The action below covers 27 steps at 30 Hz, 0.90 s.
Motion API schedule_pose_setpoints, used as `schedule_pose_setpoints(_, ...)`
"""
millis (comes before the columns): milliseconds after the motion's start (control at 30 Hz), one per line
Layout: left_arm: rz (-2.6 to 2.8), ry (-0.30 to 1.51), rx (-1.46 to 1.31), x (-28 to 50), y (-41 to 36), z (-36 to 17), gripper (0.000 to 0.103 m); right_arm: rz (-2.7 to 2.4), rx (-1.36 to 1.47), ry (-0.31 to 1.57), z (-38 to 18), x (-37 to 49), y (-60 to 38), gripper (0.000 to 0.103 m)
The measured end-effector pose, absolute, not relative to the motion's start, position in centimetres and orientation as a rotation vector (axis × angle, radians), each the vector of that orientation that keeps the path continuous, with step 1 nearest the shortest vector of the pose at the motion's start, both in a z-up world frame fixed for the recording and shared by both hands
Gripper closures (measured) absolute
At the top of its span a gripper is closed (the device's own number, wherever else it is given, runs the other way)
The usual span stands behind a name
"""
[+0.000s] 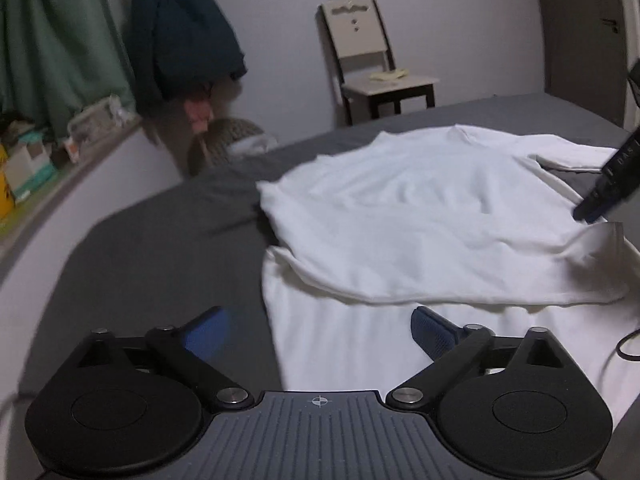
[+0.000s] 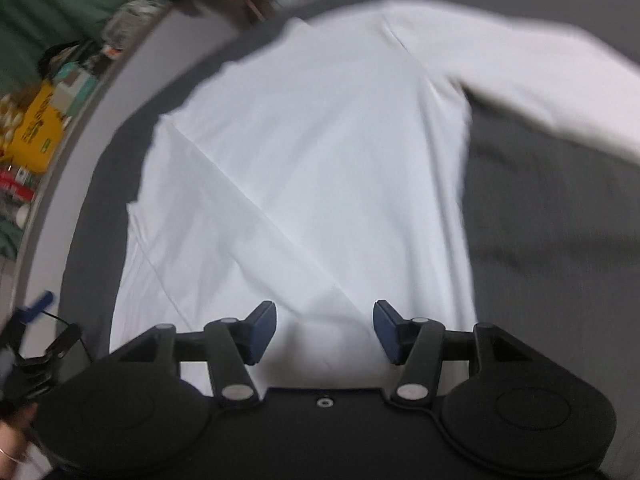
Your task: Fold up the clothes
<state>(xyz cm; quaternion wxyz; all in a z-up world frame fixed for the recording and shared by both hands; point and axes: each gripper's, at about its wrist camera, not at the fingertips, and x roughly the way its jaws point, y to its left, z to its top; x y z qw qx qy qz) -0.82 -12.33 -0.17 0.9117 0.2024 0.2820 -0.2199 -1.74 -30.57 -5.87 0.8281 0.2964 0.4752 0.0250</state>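
Note:
A white long-sleeved shirt (image 1: 420,208) lies on a grey bed (image 1: 160,248), with one side folded over its body. From above, the shirt (image 2: 320,152) shows a diagonal fold line, and one sleeve (image 2: 540,80) stretches out to the right. My left gripper (image 1: 320,332) stands open over the shirt's near left edge with nothing between its fingers. My right gripper (image 2: 324,330) hangs open above the shirt's near hem, also holding nothing. In the left wrist view the right gripper's blue-padded tip (image 1: 604,196) hovers at the shirt's right side.
A wooden chair (image 1: 376,64) stands against the far wall beyond the bed. A dark jacket (image 1: 180,36) hangs by green curtains (image 1: 60,40). A ledge (image 2: 40,128) with boxes and clutter runs along the bed's left side. A black cable (image 1: 628,344) lies at the right.

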Motion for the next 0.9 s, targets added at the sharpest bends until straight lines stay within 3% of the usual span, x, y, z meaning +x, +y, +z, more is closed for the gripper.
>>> schedule_pose_setpoints(133, -0.447, 0.646, 0.568, 1.6, -12.0, 1.6, 0.005, 0.096, 0.562, 0.919, -4.8, -0.4, -28.8, 0.037)
schedule_pose_setpoints(233, -0.415, 0.668, 0.78, 3.7, -14.1, 0.9, 0.005, 0.147, 0.605, 0.911, -5.7, 0.2, -28.6, 0.036)
schedule_pose_setpoints(333, -0.377, 0.571, 0.944, 5.7, -16.0, -1.3, 0.005, 0.199, 0.647, 0.903, -6.5, 0.9, -28.4, 0.036)
schedule_pose_setpoints(633, -0.355, 0.474, 0.936, 11.7, -18.6, -7.4, 0.005, 0.353, 0.774, 0.873, -9.0, 2.8, -27.7, 0.036)
schedule_pose_setpoints(900, -0.383, 0.43, 0.967, 13.4, -19.6, -9.4, 0.005, 0.399, 0.831, 0.868, -10.2, 3.9, -27.7, 0.035)
